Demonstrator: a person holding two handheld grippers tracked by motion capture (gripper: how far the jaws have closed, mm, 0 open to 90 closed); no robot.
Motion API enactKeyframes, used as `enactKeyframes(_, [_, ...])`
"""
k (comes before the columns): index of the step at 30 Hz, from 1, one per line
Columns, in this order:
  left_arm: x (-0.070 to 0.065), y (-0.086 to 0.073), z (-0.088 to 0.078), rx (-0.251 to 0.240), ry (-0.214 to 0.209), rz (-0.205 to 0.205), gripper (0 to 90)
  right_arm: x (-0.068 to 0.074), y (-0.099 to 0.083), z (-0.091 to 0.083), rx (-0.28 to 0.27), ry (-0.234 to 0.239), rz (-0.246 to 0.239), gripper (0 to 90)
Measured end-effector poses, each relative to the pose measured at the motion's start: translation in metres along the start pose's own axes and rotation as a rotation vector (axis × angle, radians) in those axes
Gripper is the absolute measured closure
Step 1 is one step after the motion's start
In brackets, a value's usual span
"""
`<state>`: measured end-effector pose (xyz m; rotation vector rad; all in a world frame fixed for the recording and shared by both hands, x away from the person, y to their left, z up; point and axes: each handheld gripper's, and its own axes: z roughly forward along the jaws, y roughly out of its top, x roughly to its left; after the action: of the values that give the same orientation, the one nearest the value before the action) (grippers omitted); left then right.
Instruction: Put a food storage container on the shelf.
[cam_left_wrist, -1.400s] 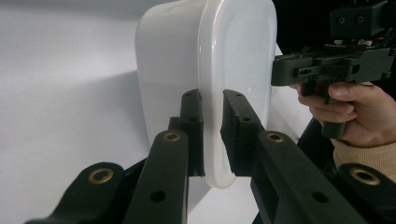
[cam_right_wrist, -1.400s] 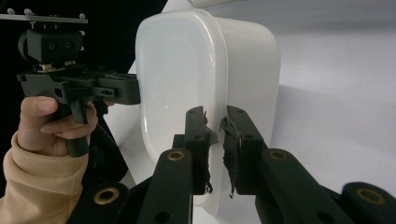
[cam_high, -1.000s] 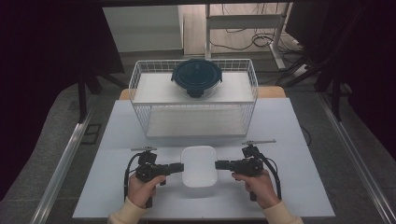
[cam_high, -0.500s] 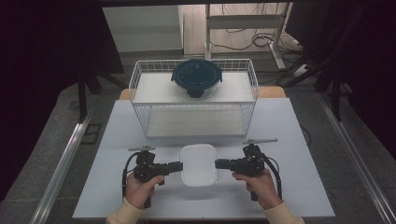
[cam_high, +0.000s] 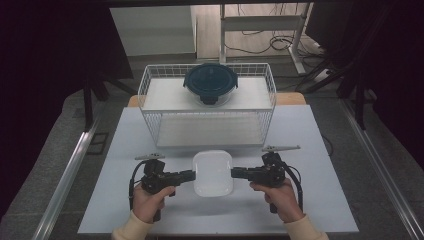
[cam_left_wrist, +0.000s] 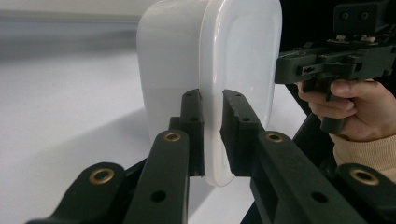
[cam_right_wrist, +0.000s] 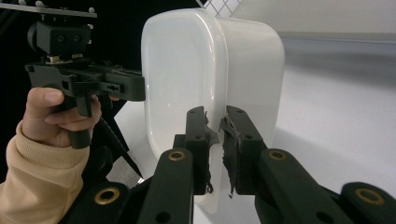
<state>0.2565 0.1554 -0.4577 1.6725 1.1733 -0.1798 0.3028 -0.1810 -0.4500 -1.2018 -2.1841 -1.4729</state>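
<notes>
A white lidded rectangular container (cam_high: 213, 172) lies between my two grippers over the near middle of the table. My left gripper (cam_high: 192, 175) is shut on the lid's rim on the container's left side; in the left gripper view the jaws pinch that rim (cam_left_wrist: 213, 100) of the container (cam_left_wrist: 210, 56). On the opposite side my right gripper (cam_high: 234, 173) is shut on the rim too, and the right gripper view shows its jaws (cam_right_wrist: 215, 116) clamped on the container (cam_right_wrist: 210, 60). Whether the container touches the table I cannot tell.
A white wire basket (cam_high: 150, 85) stands at the back of the white table (cam_high: 310, 145), just beyond the container. On top of the basket sits a round glass container with a dark blue lid (cam_high: 210, 80). Each gripper view shows the other hand's gripper (cam_left_wrist: 322, 65) (cam_right_wrist: 88, 79).
Both grippers and the white container held between them have shifted slightly away from the person, toward the basket. The grip on the rim is unchanged.
</notes>
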Motion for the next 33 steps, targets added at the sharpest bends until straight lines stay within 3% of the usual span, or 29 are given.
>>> enactKeyframes(11, [-0.012,0.017,-0.011,-0.026,-0.011,0.046,80.1,0.011,0.014,-0.011,-0.029,0.014,-0.031,80.0])
enactKeyframes(33, [-0.039,0.066,-0.041,-0.081,-0.003,0.101,79.6,0.054,0.068,-0.032,-0.072,0.001,-0.126,80.4])
